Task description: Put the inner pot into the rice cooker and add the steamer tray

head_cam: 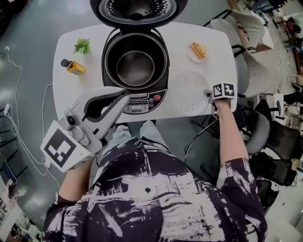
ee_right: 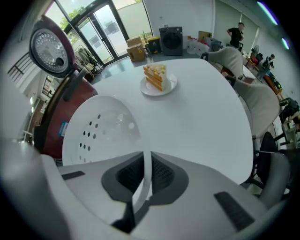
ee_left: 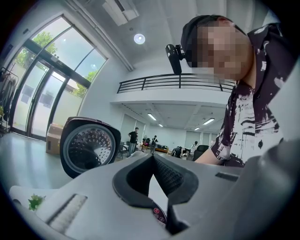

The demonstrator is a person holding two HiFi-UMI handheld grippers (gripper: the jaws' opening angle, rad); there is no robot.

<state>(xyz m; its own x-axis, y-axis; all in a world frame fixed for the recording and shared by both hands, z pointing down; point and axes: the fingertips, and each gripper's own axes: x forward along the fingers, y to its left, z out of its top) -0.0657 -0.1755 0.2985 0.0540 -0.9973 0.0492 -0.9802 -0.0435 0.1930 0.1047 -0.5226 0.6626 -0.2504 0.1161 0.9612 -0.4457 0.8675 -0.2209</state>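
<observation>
The rice cooker (head_cam: 142, 103) stands open at the table's middle with the dark inner pot (head_cam: 136, 67) seated inside and its lid (head_cam: 137, 9) raised behind. To its right lies the white perforated steamer tray (head_cam: 188, 92). My right gripper (head_cam: 210, 96) is shut on the tray's near right rim; in the right gripper view the thin rim runs between the pads of that gripper (ee_right: 146, 159), and the tray (ee_right: 101, 126) is tilted up off the table. My left gripper (head_cam: 124, 97) hovers before the cooker's front, shut and empty, and its jaws (ee_left: 153, 157) meet at the tips.
A cake slice on a plate (head_cam: 198, 50) sits behind the tray. A yellow bottle (head_cam: 72, 67) and a small green plant (head_cam: 82, 46) stand at the table's (head_cam: 71, 97) left. Chairs (head_cam: 246, 71) crowd the right side. Cables trail on the floor at left.
</observation>
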